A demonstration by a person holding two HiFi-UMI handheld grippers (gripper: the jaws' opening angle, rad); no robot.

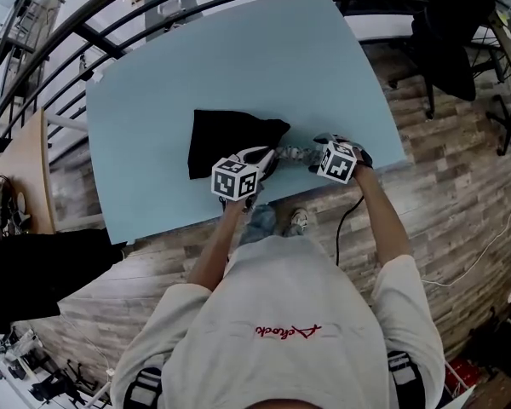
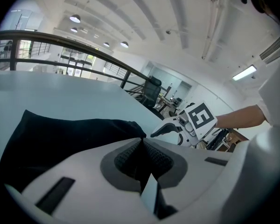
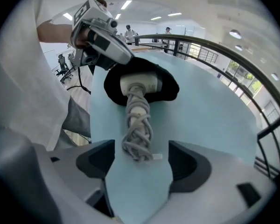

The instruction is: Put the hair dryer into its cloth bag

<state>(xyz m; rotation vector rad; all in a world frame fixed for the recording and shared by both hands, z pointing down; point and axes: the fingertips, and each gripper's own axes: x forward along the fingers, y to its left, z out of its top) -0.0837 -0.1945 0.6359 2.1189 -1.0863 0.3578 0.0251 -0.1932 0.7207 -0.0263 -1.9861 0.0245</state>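
Your shirt [image 1: 281,296] carries one line of red script [image 1: 288,331] across the chest, too small and slanted to read. The cubes [image 1: 236,177] on your left gripper [image 1: 271,157] and right gripper [image 1: 315,153] bear only black-and-white square markers, no letters.

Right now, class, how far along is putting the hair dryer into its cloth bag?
Done: the head of the hair dryer sits inside the mouth of the cloth bag.
In hand: the left gripper is shut on the bag's edge; the right gripper is open, not pressing the cord-wrapped handle.
Left: the handle lies outside on the table and needs pushing in.
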